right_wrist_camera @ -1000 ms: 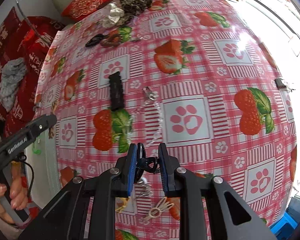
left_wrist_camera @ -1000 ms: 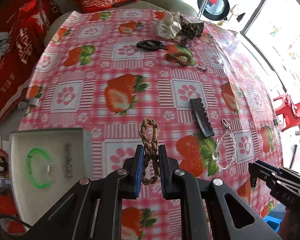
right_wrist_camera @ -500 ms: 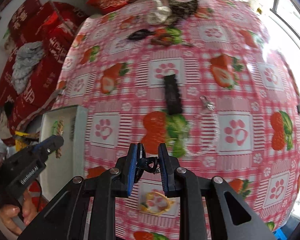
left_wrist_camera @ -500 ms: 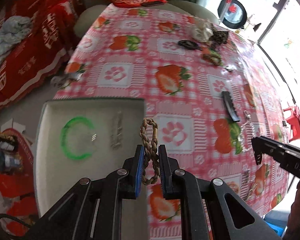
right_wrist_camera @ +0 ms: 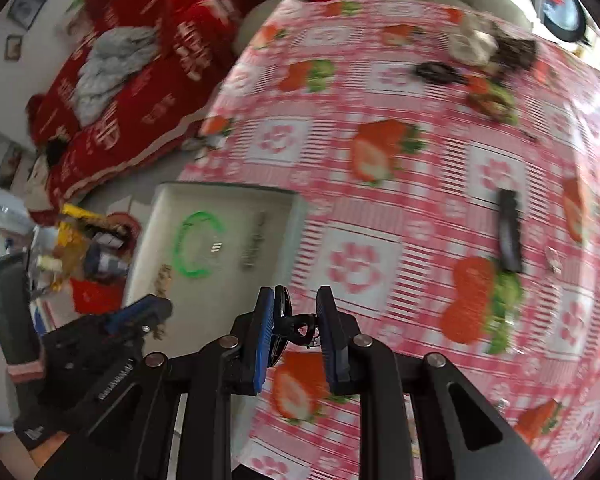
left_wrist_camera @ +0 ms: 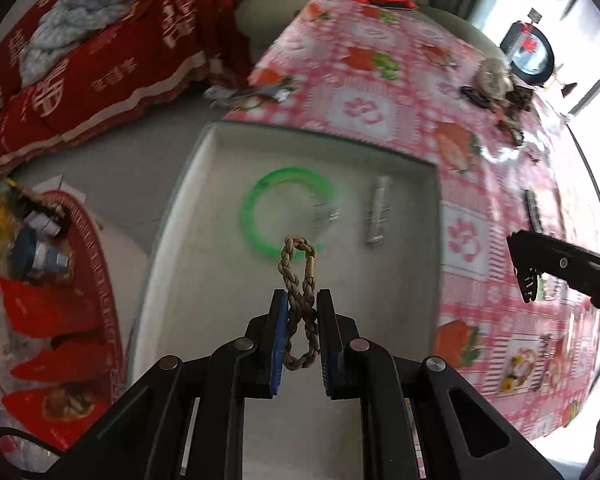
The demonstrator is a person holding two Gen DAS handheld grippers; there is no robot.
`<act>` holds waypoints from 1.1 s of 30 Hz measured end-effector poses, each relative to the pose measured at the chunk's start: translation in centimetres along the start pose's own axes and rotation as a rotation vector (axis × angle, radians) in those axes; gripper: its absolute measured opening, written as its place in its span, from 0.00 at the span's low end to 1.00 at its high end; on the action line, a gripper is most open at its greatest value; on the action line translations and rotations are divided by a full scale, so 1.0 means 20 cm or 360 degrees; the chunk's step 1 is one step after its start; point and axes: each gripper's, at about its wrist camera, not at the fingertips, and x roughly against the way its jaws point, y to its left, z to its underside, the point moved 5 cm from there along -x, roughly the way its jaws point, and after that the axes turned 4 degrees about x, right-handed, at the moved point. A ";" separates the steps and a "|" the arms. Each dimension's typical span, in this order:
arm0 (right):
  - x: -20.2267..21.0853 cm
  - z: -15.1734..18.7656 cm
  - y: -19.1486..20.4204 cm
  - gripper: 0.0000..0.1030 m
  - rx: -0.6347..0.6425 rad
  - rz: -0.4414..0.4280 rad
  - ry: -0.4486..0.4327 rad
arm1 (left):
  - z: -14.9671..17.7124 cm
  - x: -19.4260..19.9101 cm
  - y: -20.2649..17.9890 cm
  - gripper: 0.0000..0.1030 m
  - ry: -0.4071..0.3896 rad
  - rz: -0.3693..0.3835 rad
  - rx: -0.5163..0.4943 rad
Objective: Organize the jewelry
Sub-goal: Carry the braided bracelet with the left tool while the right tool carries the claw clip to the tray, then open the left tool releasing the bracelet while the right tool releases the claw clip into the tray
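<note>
The left gripper point(left_wrist_camera: 302, 332) is pinching a braided rope bracelet point(left_wrist_camera: 299, 280) above the white tray point(left_wrist_camera: 204, 184) (green bangle point(left_wrist_camera: 286, 210) already inside), while the right gripper point(right_wrist_camera: 294, 324) is clamping a small black clip point(right_wrist_camera: 296, 322) that is risking slipping onto the tablecloth point(right_wrist_camera: 380, 152).

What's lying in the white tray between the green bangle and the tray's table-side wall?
In the left wrist view, one silver bar-shaped clip lies between the green bangle and that wall of the white tray; otherwise the floor there is bare.
</note>
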 end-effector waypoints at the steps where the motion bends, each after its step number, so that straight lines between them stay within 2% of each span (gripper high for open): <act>1: -0.02 0.00 0.03 0.23 0.0019 -0.0011 0.0010 | 0.01 -0.01 0.03 0.21 0.0009 -0.0008 0.0015; 5: -0.15 -0.01 0.20 0.23 0.0092 -0.0065 0.0072 | 0.03 -0.06 0.12 0.21 0.0037 -0.0030 0.0059; 11: -0.35 0.02 0.31 0.23 0.0169 -0.0068 0.0188 | 0.04 -0.16 0.17 0.21 0.0065 -0.0053 0.0062; 18: -0.49 0.05 0.30 0.23 0.0186 0.0009 0.0249 | 0.00 -0.24 0.19 0.21 0.0049 -0.0074 0.0047; 26: -0.57 -0.02 0.24 0.23 0.0164 0.0092 0.0241 | -0.09 -0.27 0.18 0.21 -0.0016 -0.0096 0.0012; 33: -0.58 -0.08 0.24 0.23 0.0193 0.0108 0.0222 | -0.12 -0.28 0.16 0.22 -0.0029 -0.0125 -0.0033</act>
